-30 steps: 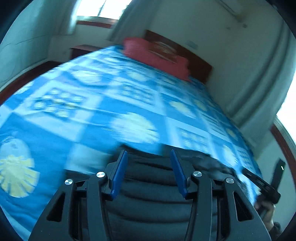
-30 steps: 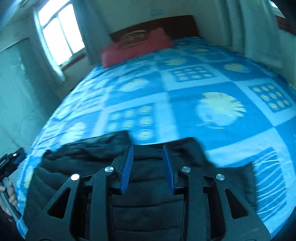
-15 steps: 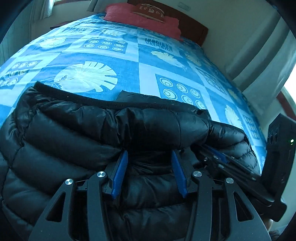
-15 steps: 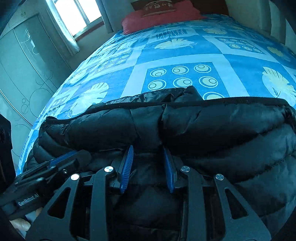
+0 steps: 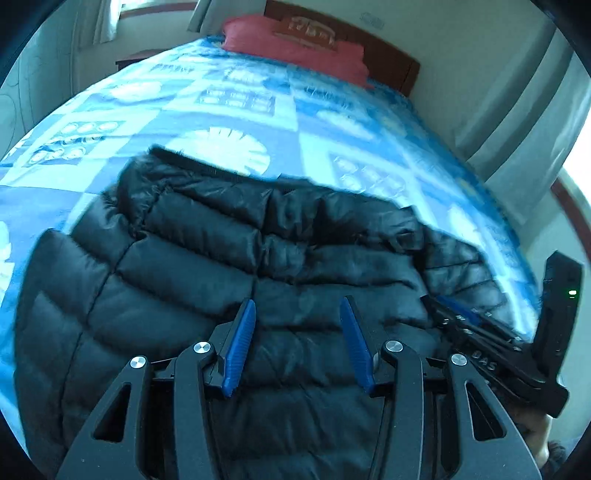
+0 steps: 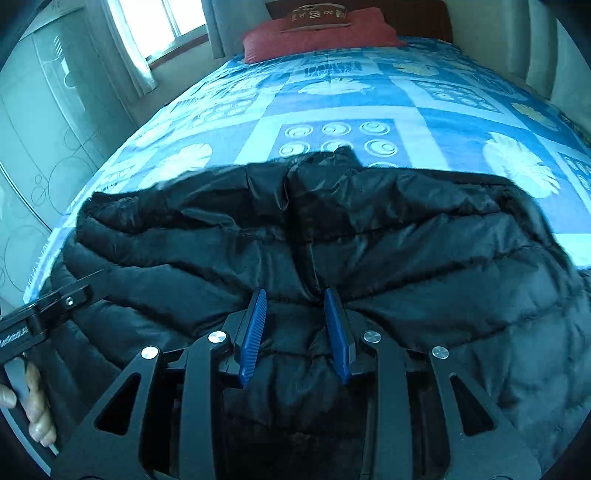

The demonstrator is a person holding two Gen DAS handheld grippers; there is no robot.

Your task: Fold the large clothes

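Note:
A black quilted puffer jacket (image 5: pixel 221 258) lies spread across the near end of a bed, its far edge resting on the blue patterned cover (image 5: pixel 147 110). My left gripper (image 5: pixel 298 300) is shut on a thick fold of the jacket near its near edge. In the right wrist view the same jacket (image 6: pixel 406 240) puckers toward my right gripper (image 6: pixel 295 290), which is shut on a bunched fold between its blue pads. The two grippers sit side by side. The left tool's black body (image 6: pixel 48 310) and the hand (image 6: pixel 33 406) holding it show at the left edge.
The bed cover (image 6: pixel 332 92) stretches away to a red pillow (image 6: pixel 321 37) and a dark headboard (image 5: pixel 391 59). Pale curtains (image 5: pixel 517 110) hang along the bed's right side. A window (image 6: pixel 162 22) and a glass-fronted wardrobe (image 6: pixel 37 129) stand on its left.
Both grippers dipped and moved forward with the jacket. It went from a dark strip low in view to a wide spread over the cover, its far edge now lying farther up the bed.

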